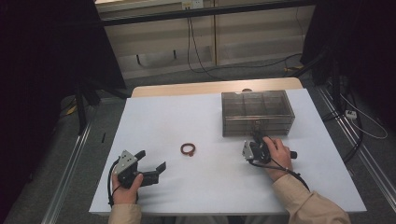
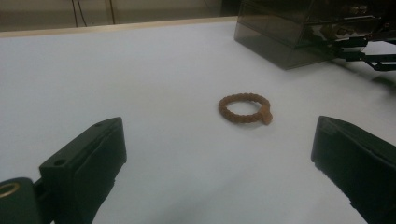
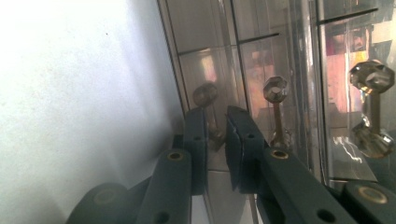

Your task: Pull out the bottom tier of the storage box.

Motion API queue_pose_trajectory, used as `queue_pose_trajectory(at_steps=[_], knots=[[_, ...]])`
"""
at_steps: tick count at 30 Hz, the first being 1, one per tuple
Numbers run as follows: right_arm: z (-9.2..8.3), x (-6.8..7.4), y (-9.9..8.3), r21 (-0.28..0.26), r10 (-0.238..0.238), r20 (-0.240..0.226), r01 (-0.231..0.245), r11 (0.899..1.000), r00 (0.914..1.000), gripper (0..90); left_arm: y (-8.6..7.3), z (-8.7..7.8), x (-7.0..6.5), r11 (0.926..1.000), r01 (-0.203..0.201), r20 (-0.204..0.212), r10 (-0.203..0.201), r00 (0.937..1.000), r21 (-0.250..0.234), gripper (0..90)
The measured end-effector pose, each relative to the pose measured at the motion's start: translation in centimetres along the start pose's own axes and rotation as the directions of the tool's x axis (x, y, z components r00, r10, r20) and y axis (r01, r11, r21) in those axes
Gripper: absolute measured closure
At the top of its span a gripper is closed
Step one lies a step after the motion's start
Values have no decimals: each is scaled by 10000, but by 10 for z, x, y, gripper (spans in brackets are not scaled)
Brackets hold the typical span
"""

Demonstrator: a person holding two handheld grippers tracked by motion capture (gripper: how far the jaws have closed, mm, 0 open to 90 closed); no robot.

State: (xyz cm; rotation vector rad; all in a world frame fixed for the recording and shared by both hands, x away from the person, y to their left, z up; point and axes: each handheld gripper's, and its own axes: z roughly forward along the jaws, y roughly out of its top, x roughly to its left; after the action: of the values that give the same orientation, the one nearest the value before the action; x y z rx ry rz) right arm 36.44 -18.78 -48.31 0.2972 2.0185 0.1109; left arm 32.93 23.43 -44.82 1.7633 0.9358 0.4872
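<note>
Drawer knob [image 3: 212, 135]: the small faceted knob on the bottom drawer of the smoky clear box [image 1: 258, 112], which stands toward the table's [image 1: 159, 186] far right corner.
Right gripper [image 3: 215, 126]: I have it laid on its side against the box's near face, jaws nearly together around the knob's stem. I judge the pads are clamped on it, though the glare keeps me from being certain.
Why so: a narrow pinch behind the head should let me pull the drawer straight toward the near edge.
Other knobs: two more [image 3: 275, 91] on the drawers above, untouched.
Ring [image 2: 245, 108]: brown braided ring, flat on the middle of the table, well apart from the box.
Left gripper [image 1: 152, 161]: resting by the near left corner, jaws wide and empty, aimed at the ring, I'd guess ready to fetch it.
</note>
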Motion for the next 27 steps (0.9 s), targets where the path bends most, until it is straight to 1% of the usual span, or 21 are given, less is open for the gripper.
queue_pose_trajectory(at_steps=[5, 6, 7, 8, 9, 10, 11, 12, 13, 14, 15, 16, 17, 18, 21, 22, 23, 24, 25, 26, 27], knots=[[-1, 0, 0, 15, -36, -10, 36, 10000, 10000, 793, 0, 0, 0, 10000, 16, -1, -16, 10000, 12, 32], [-5, 1, 1, 34, -126, -1, 126, 9999, 9999, 900, 0, 0, 0, 10000, 16, 6, -16, 10000, 13, 32], [-5, 1, 1, 34, -126, -1, 126, 9999, 9999, 900, 0, 0, 0, 10000, 16, 6, -16, 10000, 13, 32], [-9, -1, 2, -573, 148, -107, -154, 9982, 9998, 900, 0, 0, 0, 10000, -14, 4, 14, 10000, 33, 32], [-11, 0, 4, -519, 201, -244, -214, 9984, 9995, 900, 0, 1, -1, 10000, -23, 21, 23, 10000, 52, 32], [-11, 4, 6, -247, -20, -384, 10, 9997, 9993, 900, 0, 1, -2, 10000, 4, 54, -4, 10000, 53, 32], [-11, 4, 6, -247, -20, -384, 10, 9997, 9993, 900, 0, 1, -2, 10000, 4, 54, -4, 10000, 53, 32], [-10, 7, 5, -147, 49, -378, -54, 9999, 9993, 864, 0, 1, -2, 10000, -31, 45, 31, 10000, 69, 32], [-10, 7, 5, -147, 49, -378, -54, 9999, 9993, 864, 1, 0, -2, 10000, -65, 47, 65, 10000, 73, 32], [-9, 8, 5, -132, 164, -221, -167, 9998, 9996, 829, 1, 0, -2, 10000, -62, 38, 62, 10000, 61, 32], [-9, 7, 4, -119, 270, -112, -272, 9996, 9996, 813, 0, 0, -1, 10000, -69, 28, 68, 10000, 68, 32], [-9, 4, 2, -108, 497, -151, -498, 9987, 9987, 771, 0, 1, -1, 10000, -18, 31, 18, 10000, 75, 32], [-9, 4, 2, -108, 497, -151, -498, 9987, 9987, 771, 0, 1, -1, 10000, -18, 31, 18, 10000, 75, 32], [-8, 3, 0, -88, 554, -122, -555, 9984, 9984, 747, -1, 2, -1, 10000, 23, 48, -23, 10000, 89, 32], [-5, 3, 0, -67, 518, -110, -518, 9986, 9986, 730, -1, 2, -1, 9998, -43, 64, 42, 10000, 171, 32], [-3, 5, 0, -65, 450, 43, -449, 9990, 9990, 725, -1, 2, -1, 9998, -53, 78, 51, 10000, 175, 32], [-3, 5, 0, -65, 450, 43, -449, 9990, 9990, 725, -1, 2, -1, 9998, -41, 73, 39, 10000, 174, 32], [0, 5, 1, -96, 333, 184, -331, 9994, 9993, 732, -1, 2, -1, 9999, -19, 68, 18, 10000, 164, 32], [0, 5, 1, -96, 333, 184, -331, 9994, 9993, 732, -1, 2, -1, 9999, -19, 68, 18, 10000, 164, 32], [1, 8, 2, -29, 182, 417, -181, 9998, 9990, 748, -2, 3, -1, 9999, 27, 70, -28, 10000, 153, 32], [1, 8, 2, -29, 182, 417, -181, 9998, 9990, 748, -2, 3, -1, 9999, 76, 85, -78, 9999, 150, 32]])
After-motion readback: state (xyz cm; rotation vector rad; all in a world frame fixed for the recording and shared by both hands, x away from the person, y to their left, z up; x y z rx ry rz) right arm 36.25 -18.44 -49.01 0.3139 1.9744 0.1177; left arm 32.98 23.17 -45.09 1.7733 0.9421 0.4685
